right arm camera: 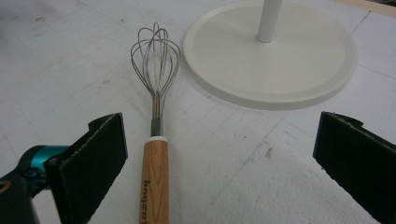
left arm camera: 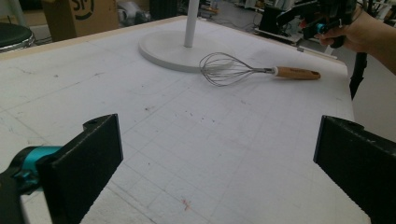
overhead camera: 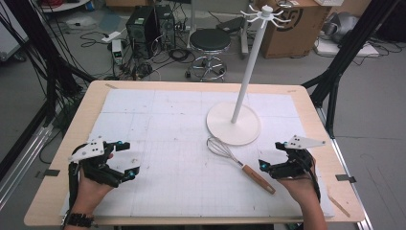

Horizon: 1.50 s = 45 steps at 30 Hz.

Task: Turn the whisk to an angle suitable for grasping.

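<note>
- The whisk [overhead camera: 241, 164] lies flat on the white gridded mat of the desk [overhead camera: 57, 191], its wire head touching or just short of the rim of the round white base of the hook stand [overhead camera: 233, 123], its wooden handle running back toward the person's right side.
- The right tongs [overhead camera: 275, 155] sit just beside the handle's end in the high view. In the right gripper view [right arm camera: 219, 154] the jaws stand wide apart, with the handle [right arm camera: 155, 179] lying between them, closer to the left jaw; nothing presses on it yet.
- That placement reads as a line-up for a grasp: the tongs look along the handle's length, so closing would pinch the wood across its width, the firmest part of the tool to hold.
- The left tongs [overhead camera: 128, 158] rest well apart from the whisk on the left of the mat, also spread wide and empty. The left gripper view [left arm camera: 219, 154] looks across bare mat at the whisk [left arm camera: 243, 70] and the right hand [left arm camera: 359, 30] beyond it.
- The stand's pole rises to a ring of hooks at the top, which suggests the whisk is meant to hang there; the handle's far end is hidden, so a hanging loop cannot be confirmed.
- Judging from this layout, the right tongs need to shift slightly to centre the handle before closing.
</note>
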Available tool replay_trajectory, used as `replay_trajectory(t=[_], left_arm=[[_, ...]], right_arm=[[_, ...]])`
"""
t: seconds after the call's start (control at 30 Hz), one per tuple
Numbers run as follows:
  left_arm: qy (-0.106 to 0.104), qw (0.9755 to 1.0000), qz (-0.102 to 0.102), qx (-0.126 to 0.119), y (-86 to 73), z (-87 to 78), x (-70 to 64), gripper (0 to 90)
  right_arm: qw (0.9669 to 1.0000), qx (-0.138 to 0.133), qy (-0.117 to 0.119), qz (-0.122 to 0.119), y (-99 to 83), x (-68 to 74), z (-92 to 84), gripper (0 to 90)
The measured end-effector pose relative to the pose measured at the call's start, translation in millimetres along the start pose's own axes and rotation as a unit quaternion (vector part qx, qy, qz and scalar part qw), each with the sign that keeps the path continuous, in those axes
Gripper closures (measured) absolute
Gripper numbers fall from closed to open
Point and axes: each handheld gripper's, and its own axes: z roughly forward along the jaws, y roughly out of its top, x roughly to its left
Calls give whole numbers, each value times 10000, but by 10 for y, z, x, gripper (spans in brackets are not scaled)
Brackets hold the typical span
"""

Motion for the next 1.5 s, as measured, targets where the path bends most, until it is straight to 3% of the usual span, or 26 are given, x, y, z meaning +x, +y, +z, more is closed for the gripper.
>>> replay_trajectory(t=[0.23,0.37,0.43,0.73,0.83,0.9,1.27,1.5], left_arm=[[-7,10000,-21,40,10,62,-2,18],[-48,9997,82,220,-13,102,-36,18],[-58,9997,78,217,-13,104,-37,18],[-73,9997,76,213,-19,105,-56,18],[-93,9996,81,241,-24,113,-57,18],[-95,9996,91,243,-22,114,-57,18],[-85,9996,81,260,-28,119,-49,18],[-95,9996,79,271,-31,129,-50,18]], right_arm=[[9999,101,-6,-79,-9,14,37,16],[9994,242,-227,-97,3,46,35,16],[9994,283,-202,-88,18,75,51,16],[9967,726,-243,-259,9,183,257,18],[9946,931,-229,-398,-9,243,365,56],[9913,1174,-189,-571,-23,311,443,185],[9822,1667,83,-859,-64,418,559,515],[9824,1685,337,-730,-100,390,563,679]])
